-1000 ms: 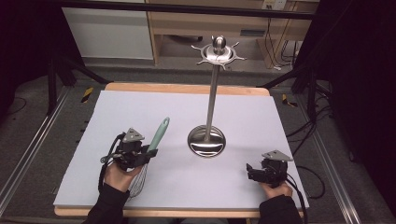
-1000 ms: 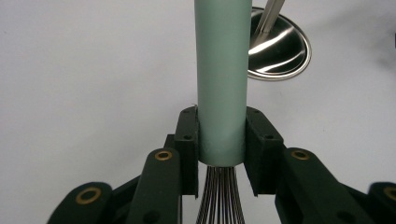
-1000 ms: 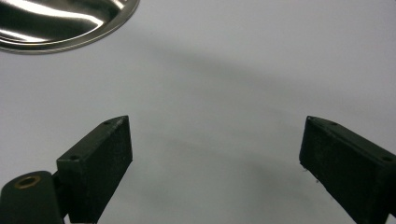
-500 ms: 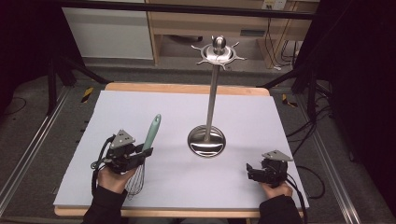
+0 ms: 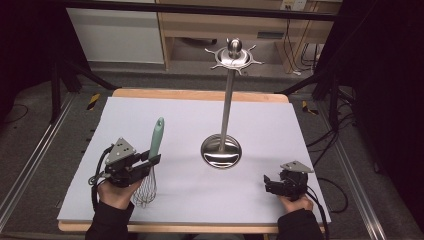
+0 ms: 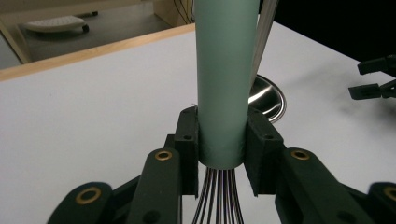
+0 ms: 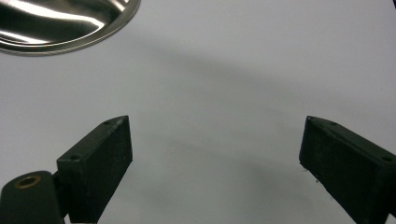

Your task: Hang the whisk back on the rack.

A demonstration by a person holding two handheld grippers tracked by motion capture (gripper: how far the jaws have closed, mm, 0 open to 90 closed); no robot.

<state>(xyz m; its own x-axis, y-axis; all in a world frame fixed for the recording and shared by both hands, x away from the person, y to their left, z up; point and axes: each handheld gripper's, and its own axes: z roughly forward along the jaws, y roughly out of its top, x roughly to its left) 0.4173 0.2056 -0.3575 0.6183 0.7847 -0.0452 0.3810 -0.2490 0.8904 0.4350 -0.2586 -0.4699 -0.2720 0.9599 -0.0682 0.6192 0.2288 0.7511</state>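
Whisk (image 5: 152,150) clamped handle-up in my left gripper (image 5: 150,161), left of the stand (image 5: 227,100), ready for hanging; right gripper (image 5: 267,182) waits wide open.

Left gripper (image 5: 150,161): black body, grey three-cornered plate on top, black cable looping off the back. Jaw arms black, rounded, with brass-ringed pivot holes; flat block pads (image 6: 187,140) carry small screw recesses. Right gripper (image 5: 267,182): same build, grey plate, black cable trailing, rectangular matte pads (image 7: 100,163). Both forearms in black sleeves (image 5: 107,222).
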